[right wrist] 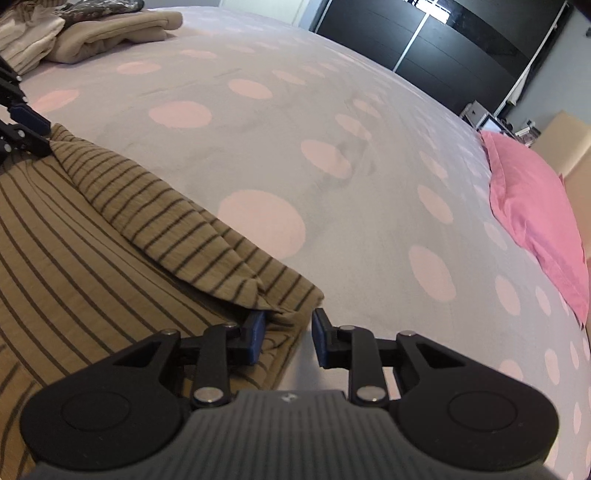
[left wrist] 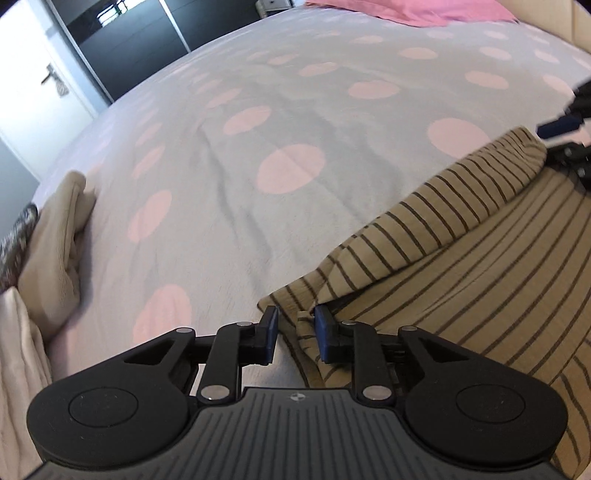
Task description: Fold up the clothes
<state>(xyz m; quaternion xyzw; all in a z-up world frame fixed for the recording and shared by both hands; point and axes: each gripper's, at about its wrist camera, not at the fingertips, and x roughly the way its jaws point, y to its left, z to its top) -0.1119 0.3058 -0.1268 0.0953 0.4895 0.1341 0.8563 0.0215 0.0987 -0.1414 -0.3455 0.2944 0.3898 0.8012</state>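
Two hand-held grippers, left gripper [left wrist: 294, 334] and right gripper [right wrist: 287, 334], stand with jaws parted, each straddling a corner of the tan dark-striped knit garment [left wrist: 461, 258] on the grey pink-dotted bedspread [left wrist: 258, 155] just ahead, likely so both corners can move together for an even fold.

black linkages, blue fingers [left wrist: 271, 332], silver pivots

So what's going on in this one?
A person with a gripper in each hand is folding a striped shirt on a polka-dot bed. The left gripper and right gripper each sit open at a corner of the shirt's edge, with fabric between the jaws. One flap already lies folded over. Other clothes are piled at the far edge, a pink pillow opposite.
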